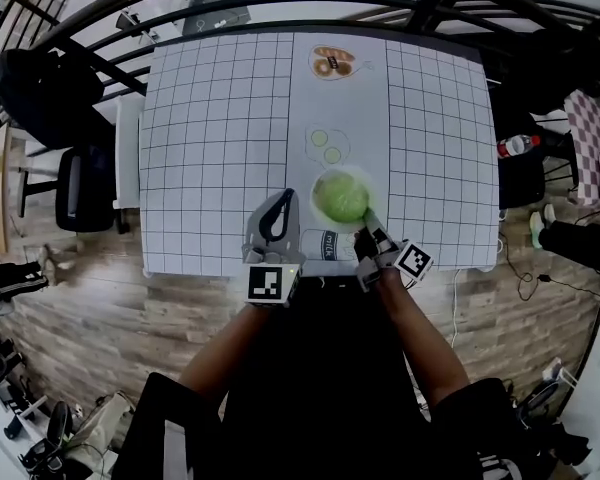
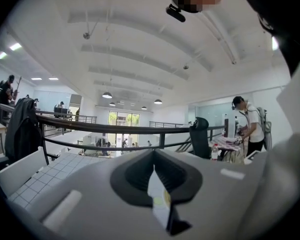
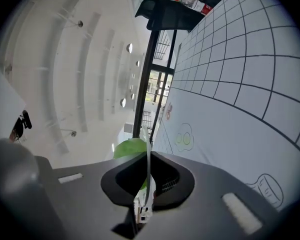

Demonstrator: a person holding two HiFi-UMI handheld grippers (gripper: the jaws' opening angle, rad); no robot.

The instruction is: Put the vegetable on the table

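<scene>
A green cabbage (image 1: 340, 198) lies in a white plate (image 1: 318, 183) near the front edge of the table, over the white gridded mat (image 1: 210, 148). My right gripper (image 1: 370, 226) comes in from the plate's near right and is shut on its rim. In the right gripper view the thin white rim (image 3: 149, 169) runs edge-on between the jaws of my right gripper (image 3: 147, 194), with the cabbage (image 3: 127, 148) behind it. My left gripper (image 1: 277, 218) hovers just left of the plate, apart from it. In its own view my left gripper (image 2: 157, 194) stands shut, holding nothing.
The mat carries printed pictures: bread (image 1: 332, 62) at the far side, cucumber slices (image 1: 327, 146) in the middle, a milk carton (image 1: 328, 245) at the front edge. A black chair (image 1: 40, 88) stands left, a bottle (image 1: 520, 146) right. A person (image 2: 250, 126) stands beyond the railing.
</scene>
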